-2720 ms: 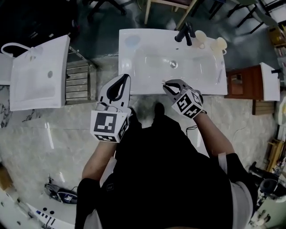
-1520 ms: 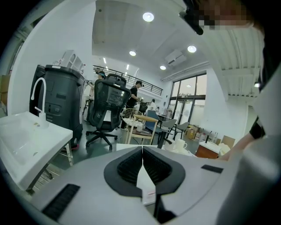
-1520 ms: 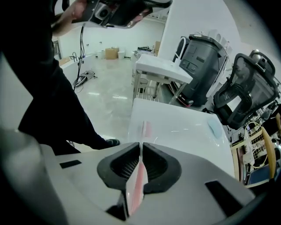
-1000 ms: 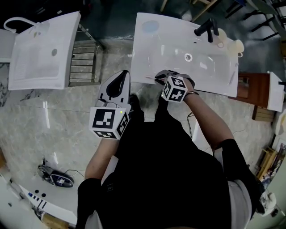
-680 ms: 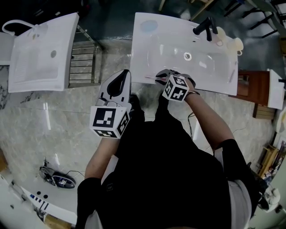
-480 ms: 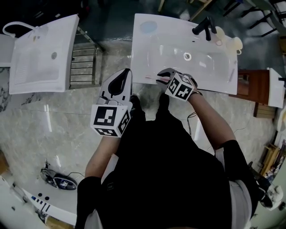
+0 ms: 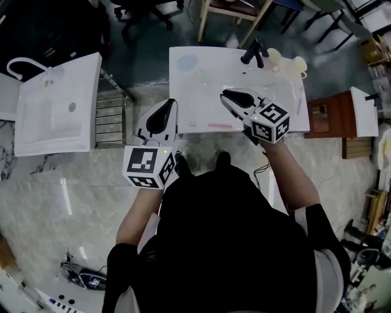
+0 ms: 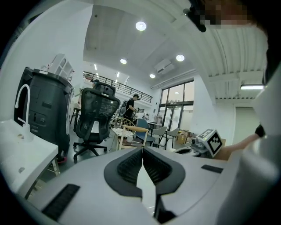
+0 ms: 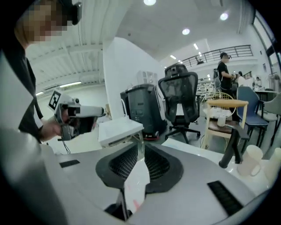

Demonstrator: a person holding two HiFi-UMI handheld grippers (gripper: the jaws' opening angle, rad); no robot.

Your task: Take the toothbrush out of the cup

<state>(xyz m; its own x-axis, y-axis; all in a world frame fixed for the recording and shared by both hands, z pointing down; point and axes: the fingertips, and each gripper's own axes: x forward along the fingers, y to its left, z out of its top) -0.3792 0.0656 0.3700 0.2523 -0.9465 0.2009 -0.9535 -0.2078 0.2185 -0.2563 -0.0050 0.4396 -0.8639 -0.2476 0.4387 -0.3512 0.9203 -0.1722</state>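
White ceramic washbasin top (image 7: 195,110): one black tap (image 7: 252,51) and two cream cups (image 7: 275,58) at rear right. One thin pink toothbrush (image 7: 214,125) flat on front rim, outside cups. Left gripper (image 7: 170,103), right gripper (image 7: 225,93): jaws together, empty.

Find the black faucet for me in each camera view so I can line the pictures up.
Head view: black faucet at the far edge of the white sink, top, right of centre.
Left gripper view: not in it.
Right gripper view: faucet at the right, beside the cream cups.
Shared landmark: the wooden chair beyond the sink.
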